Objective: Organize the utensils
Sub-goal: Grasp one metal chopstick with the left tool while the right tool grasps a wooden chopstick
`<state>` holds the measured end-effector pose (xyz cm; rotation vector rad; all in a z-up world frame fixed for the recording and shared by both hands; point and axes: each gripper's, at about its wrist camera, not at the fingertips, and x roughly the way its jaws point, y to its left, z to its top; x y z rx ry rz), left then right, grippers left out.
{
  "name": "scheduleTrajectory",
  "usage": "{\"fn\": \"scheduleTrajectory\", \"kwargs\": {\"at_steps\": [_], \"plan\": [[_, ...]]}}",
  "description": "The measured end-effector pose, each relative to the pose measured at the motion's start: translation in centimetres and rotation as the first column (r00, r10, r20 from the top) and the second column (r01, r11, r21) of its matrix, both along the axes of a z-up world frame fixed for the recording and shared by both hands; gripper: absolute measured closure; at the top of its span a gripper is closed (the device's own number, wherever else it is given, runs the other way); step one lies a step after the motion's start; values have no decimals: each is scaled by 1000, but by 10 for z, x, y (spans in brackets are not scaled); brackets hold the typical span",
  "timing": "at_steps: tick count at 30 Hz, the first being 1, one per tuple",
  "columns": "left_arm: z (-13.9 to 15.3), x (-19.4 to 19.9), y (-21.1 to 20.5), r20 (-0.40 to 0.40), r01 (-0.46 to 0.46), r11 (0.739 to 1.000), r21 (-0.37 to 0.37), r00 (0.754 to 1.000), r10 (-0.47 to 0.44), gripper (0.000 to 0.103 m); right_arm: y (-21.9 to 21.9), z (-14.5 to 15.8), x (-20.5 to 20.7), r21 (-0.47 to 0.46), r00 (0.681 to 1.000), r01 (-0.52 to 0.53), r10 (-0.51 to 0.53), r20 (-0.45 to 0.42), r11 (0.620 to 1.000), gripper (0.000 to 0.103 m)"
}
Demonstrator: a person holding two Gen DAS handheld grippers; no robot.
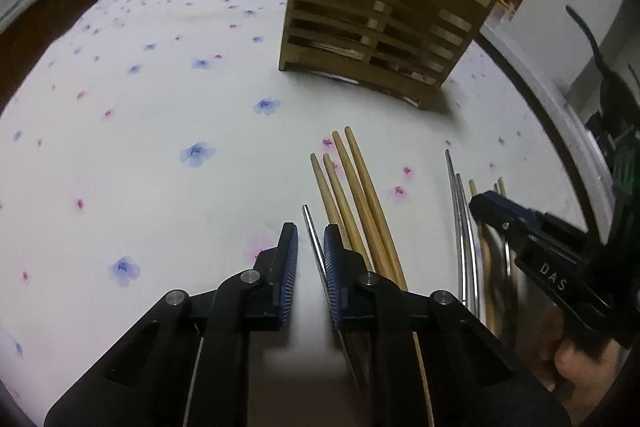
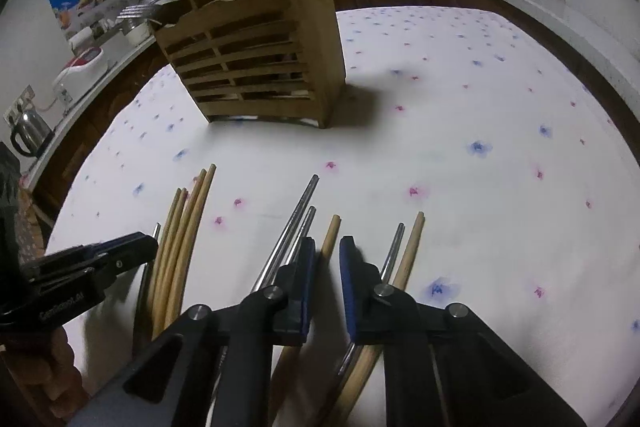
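Note:
A slatted wooden utensil holder [image 1: 372,27] [image 2: 256,55] stands upright at the far side of the flowered tablecloth. Chopsticks lie loose in front of it. My left gripper [image 1: 310,229] [image 2: 148,241] points down at the cloth with a narrow gap between its jaws. A metal chopstick [image 1: 307,217] lies in that gap against the right pad, and several wooden chopsticks [image 1: 352,195] [image 2: 184,235] lie just right of it. My right gripper [image 2: 328,241] [image 1: 486,203] also shows a narrow gap. A wooden chopstick [image 2: 332,231] lies in it beside the left pad.
Two metal chopsticks [image 2: 296,219] [image 1: 460,219] lie left of the right gripper. One more metal and one wooden chopstick [image 2: 412,247] lie to its right. Kitchen counters ring the table, with a kettle [image 2: 26,131] at the left. A hand [image 1: 580,367] holds the right gripper.

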<state>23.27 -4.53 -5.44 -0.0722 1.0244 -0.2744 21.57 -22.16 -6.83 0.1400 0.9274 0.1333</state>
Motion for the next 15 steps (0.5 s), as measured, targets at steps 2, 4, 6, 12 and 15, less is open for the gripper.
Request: {"fn": "scheduleTrajectory", "kwargs": {"at_steps": [2, 4, 6, 12, 15], "plan": [[0, 1, -7, 9, 11, 999, 37, 1000, -11, 92, 5, 0, 3, -36, 1000, -9, 9, 2, 999, 91], [0, -1, -12, 25, 19, 997, 76, 999, -21, 95, 10, -1, 5, -71, 1000, -13, 13, 3, 997, 90], [0, -2, -14, 39, 24, 995, 93, 999, -28, 95, 15, -1, 3, -109, 1000, -19, 21, 11, 994, 90], [1, -2, -8, 34, 19, 998, 59, 999, -21, 100, 12, 0, 4, -92, 1000, -5, 6, 9, 996, 95], [6, -9, -1, 29, 18, 1000, 11, 999, -18, 100, 3, 2, 3, -5, 1000, 19, -19, -3, 1000, 98]]}}
